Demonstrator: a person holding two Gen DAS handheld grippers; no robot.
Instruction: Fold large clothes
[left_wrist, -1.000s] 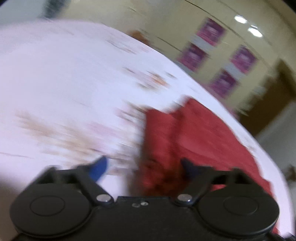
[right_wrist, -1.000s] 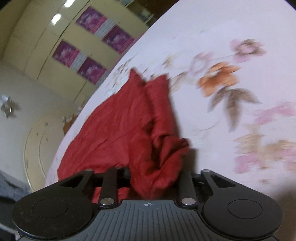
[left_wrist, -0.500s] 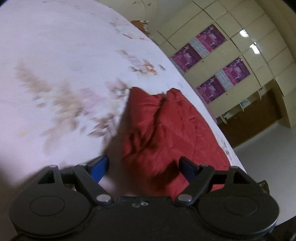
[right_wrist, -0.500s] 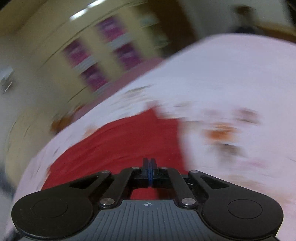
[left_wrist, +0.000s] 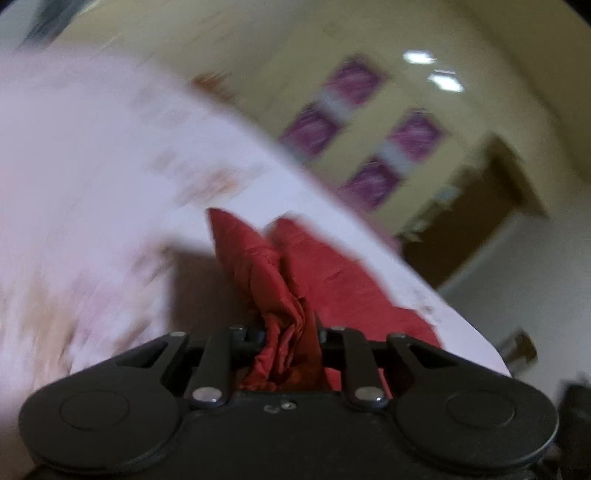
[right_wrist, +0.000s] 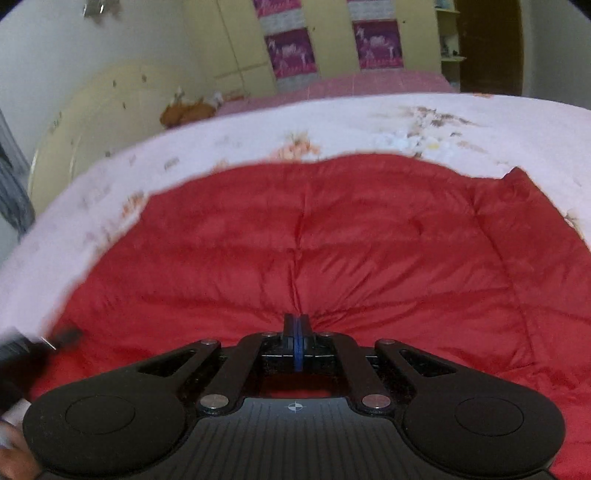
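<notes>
Now the red quilted garment (right_wrist: 332, 236) lies spread across a bed under a white floral bedsheet (right_wrist: 480, 122). Its bunched end is pinched in the left claw (left_wrist: 288, 332), whose jaws have just been closing on it. Over the cloth, the right claw (right_wrist: 295, 332) is clenched, pads together. Beyond stand yellow wardrobes (right_wrist: 332, 33) with purple panels.

Bedsheet (left_wrist: 92, 166) motion-blurred; red garment (right_wrist: 332, 240) cut off bottom right.
</notes>
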